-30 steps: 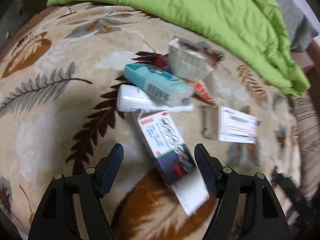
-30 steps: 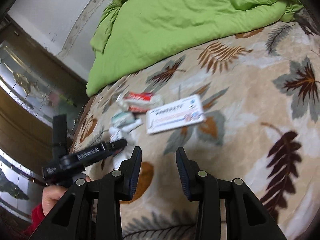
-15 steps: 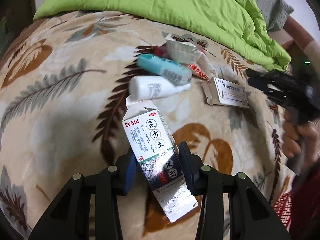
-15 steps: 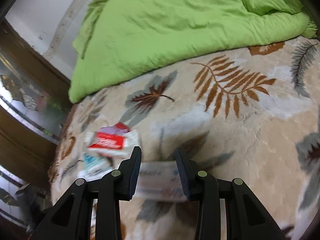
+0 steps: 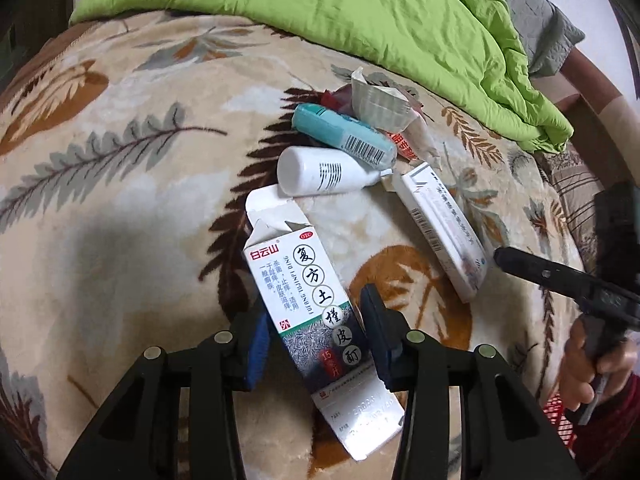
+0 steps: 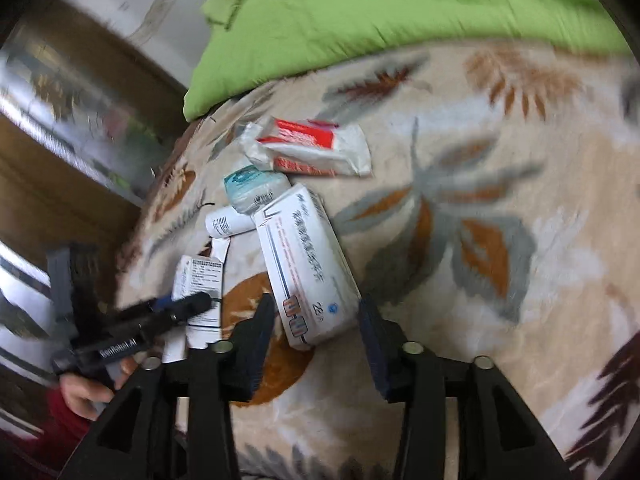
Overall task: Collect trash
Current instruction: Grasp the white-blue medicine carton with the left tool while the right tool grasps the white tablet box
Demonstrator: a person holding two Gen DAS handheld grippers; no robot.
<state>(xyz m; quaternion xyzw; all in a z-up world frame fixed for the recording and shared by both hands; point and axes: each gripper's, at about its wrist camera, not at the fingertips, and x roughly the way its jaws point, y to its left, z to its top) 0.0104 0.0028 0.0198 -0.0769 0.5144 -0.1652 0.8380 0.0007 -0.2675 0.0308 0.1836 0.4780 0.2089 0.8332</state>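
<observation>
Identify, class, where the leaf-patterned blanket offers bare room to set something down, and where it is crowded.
Free: the beige leaf-patterned blanket left of the white plastic bottle, up to the green quilt, and the stretch right of the flat white carton. Crowded: the heap around the teal box and crumpled red-and-white wrapper.

The left black two-finger plastic tool [image 5: 316, 330] is built of angular struts with triangular cut-outs; round silver screws are set at the finger joints, and blue ribbed pads [image 5: 258, 338] are fitted inside the fingers. The right black two-finger plastic tool [image 6: 316, 336] is made alike, with silver screws and dark blue pads [image 6: 372, 344]. White lettering is printed along the left tool's side in the right wrist view. A red sleeve [image 6: 38, 430] is worn at the left hand [image 6: 86, 394].
</observation>
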